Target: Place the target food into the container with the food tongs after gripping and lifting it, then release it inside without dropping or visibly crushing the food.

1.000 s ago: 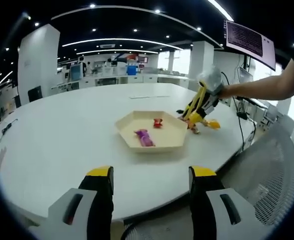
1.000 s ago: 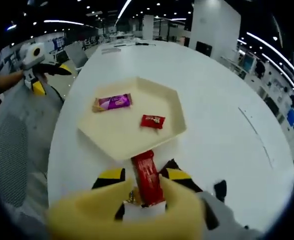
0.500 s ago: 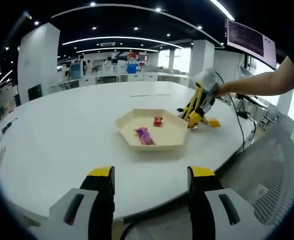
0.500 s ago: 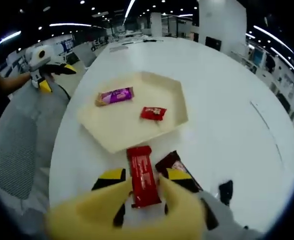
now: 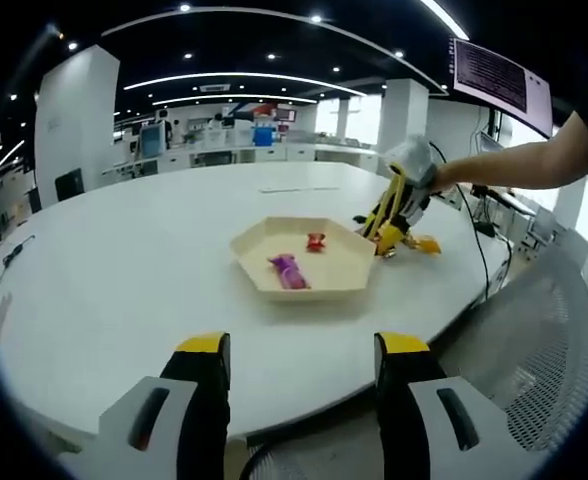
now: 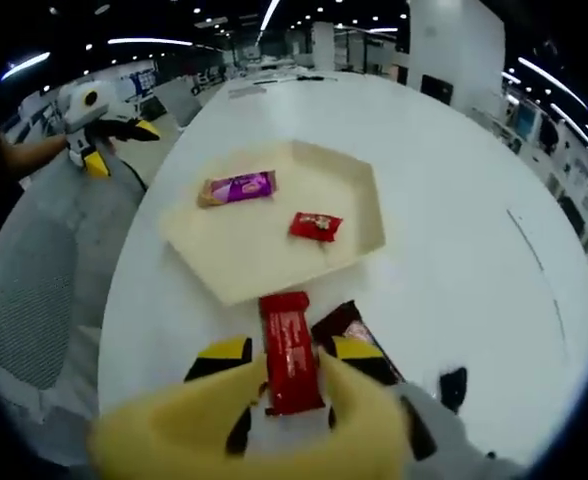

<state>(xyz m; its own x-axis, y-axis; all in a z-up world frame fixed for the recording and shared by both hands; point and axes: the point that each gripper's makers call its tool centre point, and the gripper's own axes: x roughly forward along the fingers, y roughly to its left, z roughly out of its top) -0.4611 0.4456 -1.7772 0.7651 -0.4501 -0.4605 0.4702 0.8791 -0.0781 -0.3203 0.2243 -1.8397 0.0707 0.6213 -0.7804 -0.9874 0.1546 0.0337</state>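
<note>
In the right gripper view my right gripper [image 6: 286, 352] is shut on yellow food tongs [image 6: 174, 432], and the tongs pinch a red wrapped bar [image 6: 290, 345] just short of the cream hexagonal tray [image 6: 359, 190]. A purple candy [image 6: 236, 187] and a small red candy [image 6: 315, 226] lie in the tray. A dark wrapped bar [image 6: 346, 325] lies on the table beside the right jaw. In the left gripper view my left gripper [image 5: 302, 350] stands open with nothing in it, back from the table's edge. Beyond it sit the tray [image 5: 349, 282] and the right gripper [image 5: 394, 222].
Everything rests on a large white round table [image 5: 124, 270]. A grey mesh chair [image 6: 19, 300] stands at the table's edge, and a black cable [image 5: 479, 245] runs across the table near the person's arm [image 5: 519, 170]. A small black object [image 6: 452, 385] lies beside the right gripper.
The right gripper has drawn back a little with the red bar, which no longer overlaps the tray's near edge; the dark bar has come into sight. The left gripper has stayed put.
</note>
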